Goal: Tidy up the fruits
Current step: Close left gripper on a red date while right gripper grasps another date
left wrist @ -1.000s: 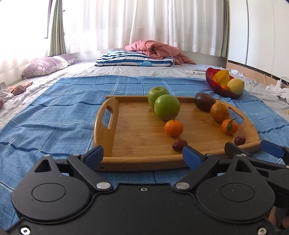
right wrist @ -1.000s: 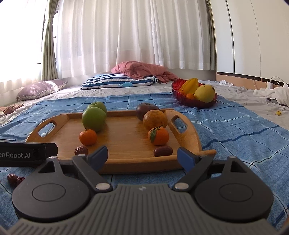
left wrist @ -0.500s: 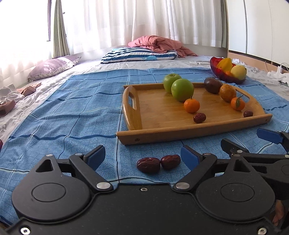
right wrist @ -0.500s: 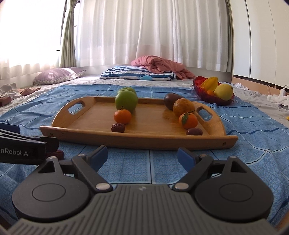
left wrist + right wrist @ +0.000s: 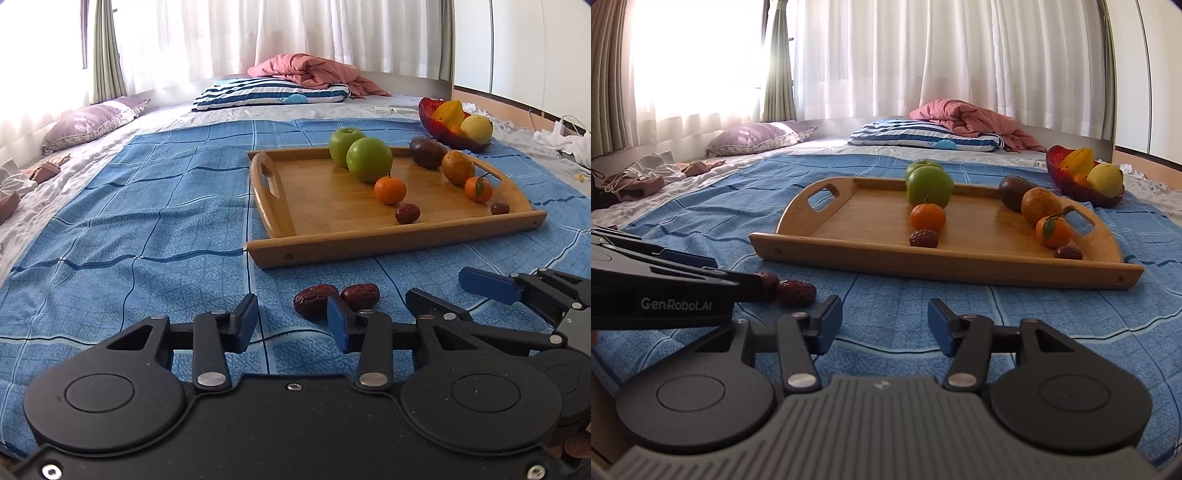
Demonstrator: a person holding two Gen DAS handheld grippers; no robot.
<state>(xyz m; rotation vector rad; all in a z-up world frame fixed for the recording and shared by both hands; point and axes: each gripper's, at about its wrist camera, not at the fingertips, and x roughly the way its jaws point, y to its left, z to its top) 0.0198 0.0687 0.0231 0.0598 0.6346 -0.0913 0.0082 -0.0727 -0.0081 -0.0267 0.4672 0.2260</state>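
Two red dates (image 5: pixel 336 298) lie on the bed's blue sheet (image 5: pixel 147 229), just ahead of the left hand-held gripper (image 5: pixel 291 323), released; the right hand-held gripper (image 5: pixel 885 324) is likewise released.

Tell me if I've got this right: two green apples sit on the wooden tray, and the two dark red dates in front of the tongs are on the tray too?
Not quite. The two green apples do sit on the wooden tray, but the two dates in front of the left tongs lie on the blue blanket, short of the tray's near edge. The left wrist view shows it.
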